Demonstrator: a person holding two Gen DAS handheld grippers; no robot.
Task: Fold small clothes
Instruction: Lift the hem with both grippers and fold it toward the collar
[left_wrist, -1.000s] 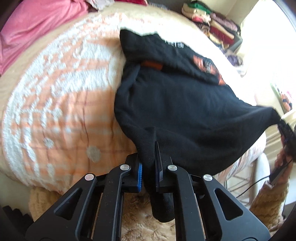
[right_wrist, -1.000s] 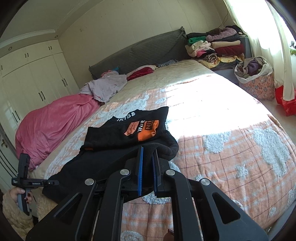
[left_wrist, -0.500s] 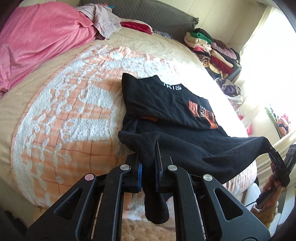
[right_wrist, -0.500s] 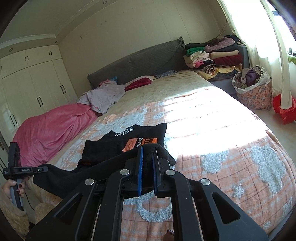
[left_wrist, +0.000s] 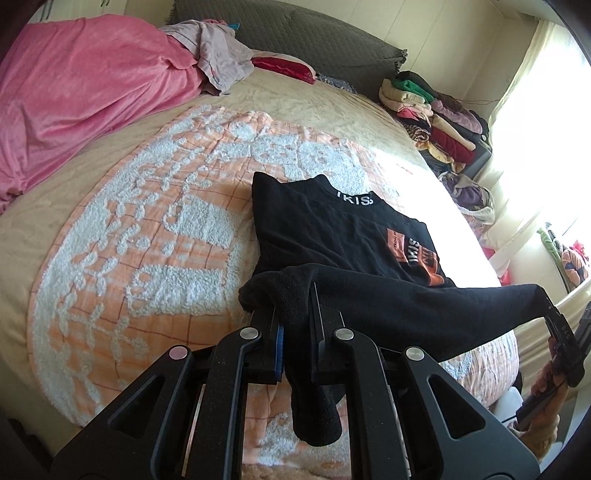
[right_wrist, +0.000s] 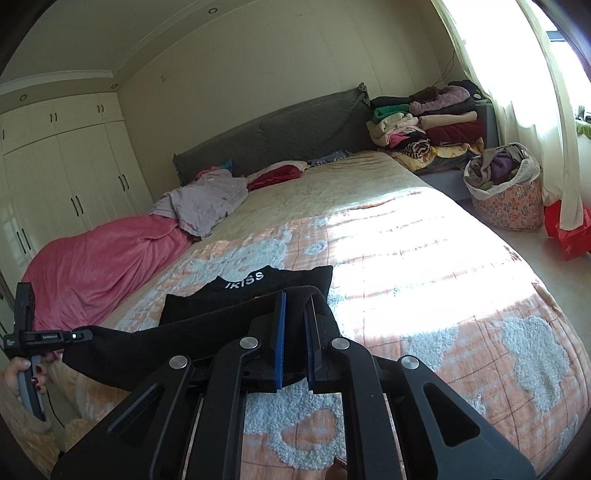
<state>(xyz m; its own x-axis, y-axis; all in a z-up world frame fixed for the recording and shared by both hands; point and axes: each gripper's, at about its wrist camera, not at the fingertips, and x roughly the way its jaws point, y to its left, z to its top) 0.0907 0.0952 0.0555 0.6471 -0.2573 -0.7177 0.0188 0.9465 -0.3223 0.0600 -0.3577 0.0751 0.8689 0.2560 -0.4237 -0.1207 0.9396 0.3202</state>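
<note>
Left gripper (left_wrist: 295, 325): jaws clamped on one corner of the black garment (left_wrist: 388, 306); a loose tail of cloth hangs down between the fingers, below the grip.
Right gripper (right_wrist: 294, 332): jaws closed on the opposite corner of the same garment; blue pads (right_wrist: 279, 339) press the cloth from both sides.
Span between grippers: fabric pulled into a taut band from one grip to the other, held above the near end of the bed; in the left wrist view the right gripper shows at the far right edge, in the right wrist view the left gripper shows at the far left with the person's hand (right_wrist: 26, 373) on its handle.
Garment body: upper part lies flat on the orange-and-white blanket (left_wrist: 147, 258), collar with white lettering (left_wrist: 355, 199) toward the headboard, orange print patch (left_wrist: 413, 254) on the side nearer the window.
Bed surroundings: pink blanket (left_wrist: 85, 96) bunched along one side, lilac cloth (right_wrist: 207, 199) by the grey headboard (right_wrist: 280, 133), stack of folded clothes (right_wrist: 424, 122) past the bed's far corner.
Floor by window: floral laundry basket (right_wrist: 506, 199) full of clothes, red bag (right_wrist: 569, 232) just beside it.
</note>
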